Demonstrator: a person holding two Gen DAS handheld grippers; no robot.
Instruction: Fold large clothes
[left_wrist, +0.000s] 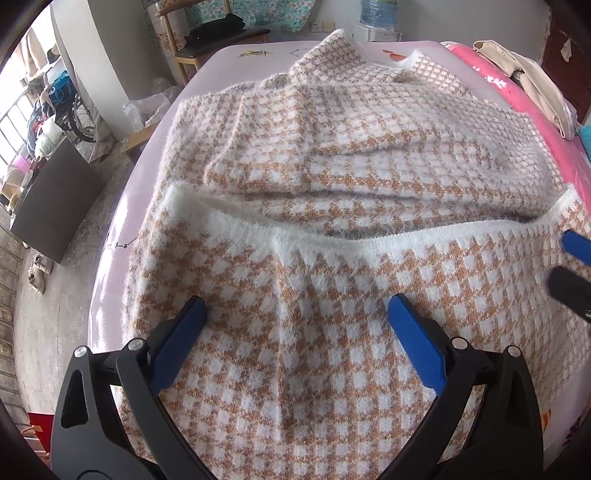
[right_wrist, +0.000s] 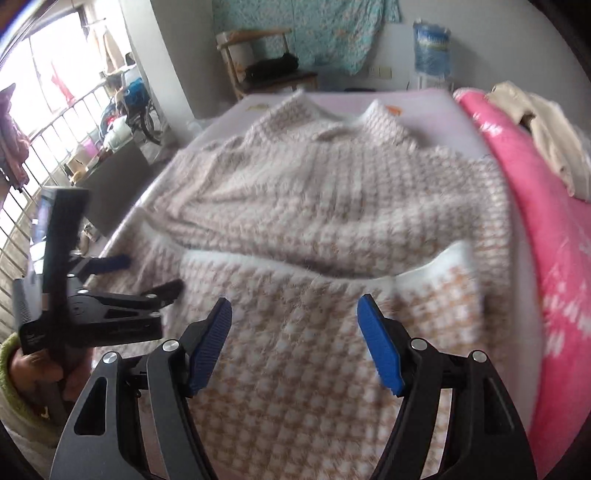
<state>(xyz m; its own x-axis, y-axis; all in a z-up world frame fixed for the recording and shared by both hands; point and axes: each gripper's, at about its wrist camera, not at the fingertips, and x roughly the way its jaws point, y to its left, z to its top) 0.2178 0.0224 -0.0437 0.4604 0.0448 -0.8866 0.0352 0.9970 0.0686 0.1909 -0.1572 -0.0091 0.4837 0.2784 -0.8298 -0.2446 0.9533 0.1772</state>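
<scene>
Nearest, under both cameras: checked tan-and-white fuzzy sweater (left_wrist: 295, 332), spread flat on a bed (left_wrist: 122, 236) covered by a pale lilac sheet. Lower part folded up toward the middle, white ribbed hem (left_wrist: 314, 236) running across the garment; collar end farthest away, near the far edge of the bed.

Left gripper (left_wrist: 297, 308): jaws wide open, blue pads hovering over the folded-up lower part, nothing between them; contact with the knit not clear. Same tool visible in the right wrist view at the left edge, held by a hand (right_wrist: 33, 369) with a green cuff.

Right gripper (right_wrist: 294, 308): jaws wide open, nothing clamped, poised over the lower right part of the sweater. Right wrist view blurred.

Right of the sweater: pink blanket (right_wrist: 535, 240) with white markings, not legible, bunched along the bed's edge; beige garment (right_wrist: 546, 136) lying on top of it.

Left of the bed: grey floor, pair of shoes (left_wrist: 37, 273), dark box (left_wrist: 55, 199), white plastic bag (left_wrist: 144, 107), bright railed balcony with a wheelchair (left_wrist: 79, 118).

Beyond the bed: wooden chair (right_wrist: 266, 62) carrying dark clothing, floral teal cloth (right_wrist: 314, 26) hung on the wall, wall socket, blue water bottle (right_wrist: 432, 44) on a dispenser. Label on the bottle too blurred to read.
</scene>
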